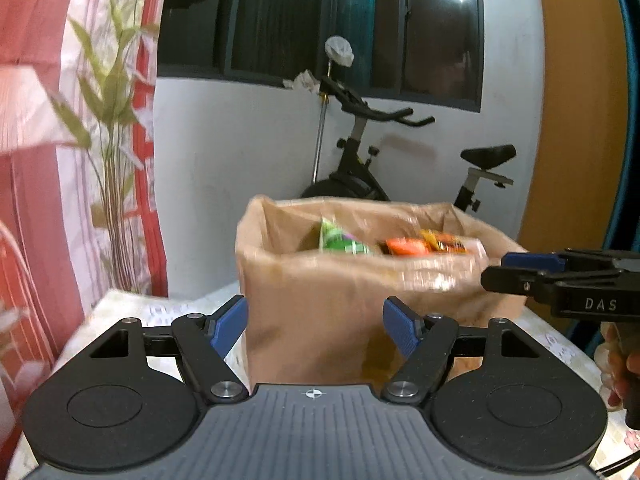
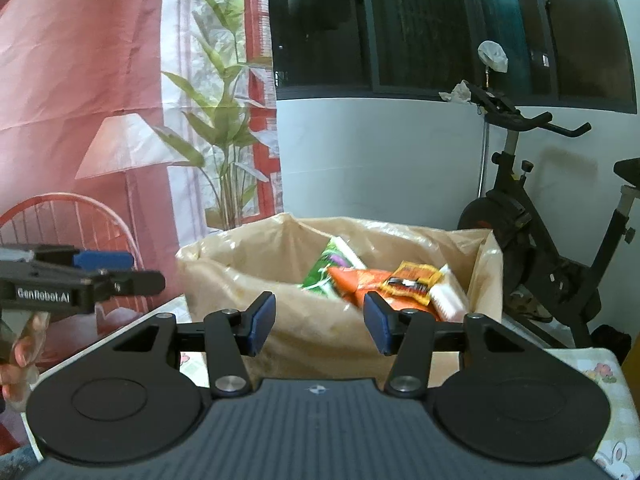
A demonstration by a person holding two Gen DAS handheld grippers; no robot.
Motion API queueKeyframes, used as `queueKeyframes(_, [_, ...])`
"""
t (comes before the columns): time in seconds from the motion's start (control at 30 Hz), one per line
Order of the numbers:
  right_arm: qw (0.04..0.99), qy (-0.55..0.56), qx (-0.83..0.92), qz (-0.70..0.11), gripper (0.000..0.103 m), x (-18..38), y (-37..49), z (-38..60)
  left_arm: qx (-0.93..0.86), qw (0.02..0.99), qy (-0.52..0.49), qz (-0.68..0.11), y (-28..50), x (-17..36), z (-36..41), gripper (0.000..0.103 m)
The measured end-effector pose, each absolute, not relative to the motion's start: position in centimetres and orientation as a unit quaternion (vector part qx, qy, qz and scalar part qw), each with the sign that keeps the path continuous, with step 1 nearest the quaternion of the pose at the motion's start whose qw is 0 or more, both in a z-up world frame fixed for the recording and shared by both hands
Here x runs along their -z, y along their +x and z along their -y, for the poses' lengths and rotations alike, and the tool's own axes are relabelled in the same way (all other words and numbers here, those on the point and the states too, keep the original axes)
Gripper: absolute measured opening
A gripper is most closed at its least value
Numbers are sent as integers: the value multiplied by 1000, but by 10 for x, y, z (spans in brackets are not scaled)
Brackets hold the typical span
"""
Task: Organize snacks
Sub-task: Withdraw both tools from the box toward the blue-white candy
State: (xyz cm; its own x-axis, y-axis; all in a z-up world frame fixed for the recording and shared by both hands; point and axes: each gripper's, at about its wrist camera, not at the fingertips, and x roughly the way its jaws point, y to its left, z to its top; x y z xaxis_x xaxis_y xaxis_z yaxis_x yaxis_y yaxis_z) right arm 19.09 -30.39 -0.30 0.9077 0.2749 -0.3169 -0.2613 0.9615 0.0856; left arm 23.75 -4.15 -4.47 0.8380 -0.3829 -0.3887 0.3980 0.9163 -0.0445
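An open brown paper bag [image 1: 340, 312] stands on the table; it also shows in the right wrist view [image 2: 320, 328]. Inside it lie a green snack packet [image 2: 328, 268], an orange packet [image 2: 356, 284], a yellow-black packet [image 2: 412, 282] and a white item [image 2: 450, 300]. The green packet [image 1: 340, 240] and orange packet [image 1: 404, 246] show blurred in the left wrist view. My left gripper [image 1: 316, 326] is open and empty, just in front of the bag. My right gripper [image 2: 320, 322] is open and empty, in front of the bag's near wall.
The table has a pale patterned cloth [image 2: 600, 376]. An exercise bike [image 2: 532, 216] stands behind the bag to the right. A red floral curtain [image 1: 60, 160] hangs at the left. A dark window [image 1: 320, 20] is above. A wooden panel [image 1: 576, 120] is at the right.
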Motion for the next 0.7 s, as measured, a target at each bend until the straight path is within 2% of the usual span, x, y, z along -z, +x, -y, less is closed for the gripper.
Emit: queueKeyframes(0.7, [962,9,-148,-228,52,78,161,295,200,936,7,-289,237,115,34,74])
